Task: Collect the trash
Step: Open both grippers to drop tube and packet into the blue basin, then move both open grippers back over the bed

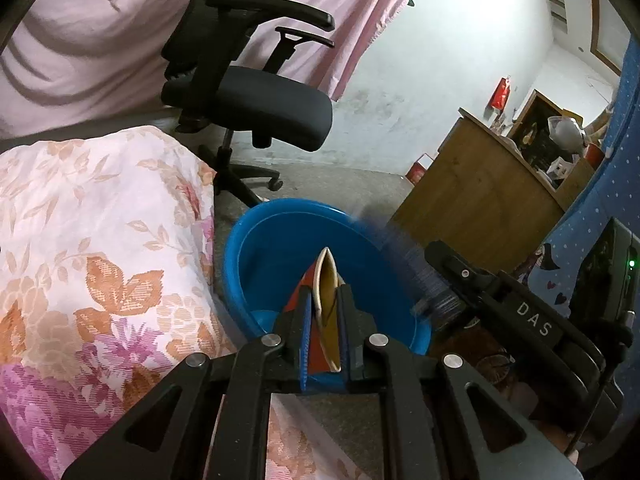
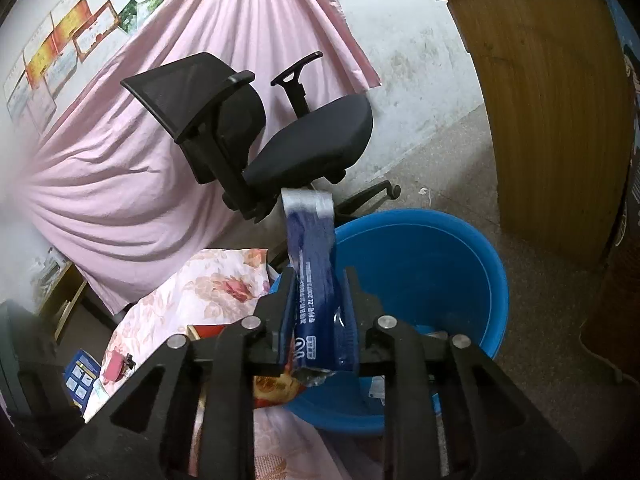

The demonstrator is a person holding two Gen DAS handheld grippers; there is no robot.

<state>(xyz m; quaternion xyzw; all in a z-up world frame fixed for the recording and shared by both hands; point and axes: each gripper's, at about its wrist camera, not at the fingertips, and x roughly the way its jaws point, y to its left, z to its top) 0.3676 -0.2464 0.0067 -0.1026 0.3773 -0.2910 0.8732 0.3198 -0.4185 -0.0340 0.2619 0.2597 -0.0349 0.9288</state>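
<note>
My left gripper point(image 1: 325, 294) is shut on a flattened red and yellow carton point(image 1: 326, 312), held upright above the blue plastic basin point(image 1: 280, 240) on the floor. My right gripper point(image 2: 320, 276) is shut on a dark blue and silver wrapper point(image 2: 314, 264) that sticks up between the fingers, over the left rim of the same basin point(image 2: 440, 248). The right gripper's body shows at the right of the left wrist view point(image 1: 520, 312), with the blurred wrapper point(image 1: 420, 272) beside it. Some scraps lie low in the basin point(image 2: 432, 334).
A floral quilt point(image 1: 88, 264) lies left of the basin. A black office chair point(image 1: 248, 92) stands behind it before a pink curtain point(image 2: 140, 160). A wooden cabinet point(image 2: 552, 100) stands to the right. A red snack packet point(image 2: 276, 390) lies on the quilt point(image 2: 208, 292).
</note>
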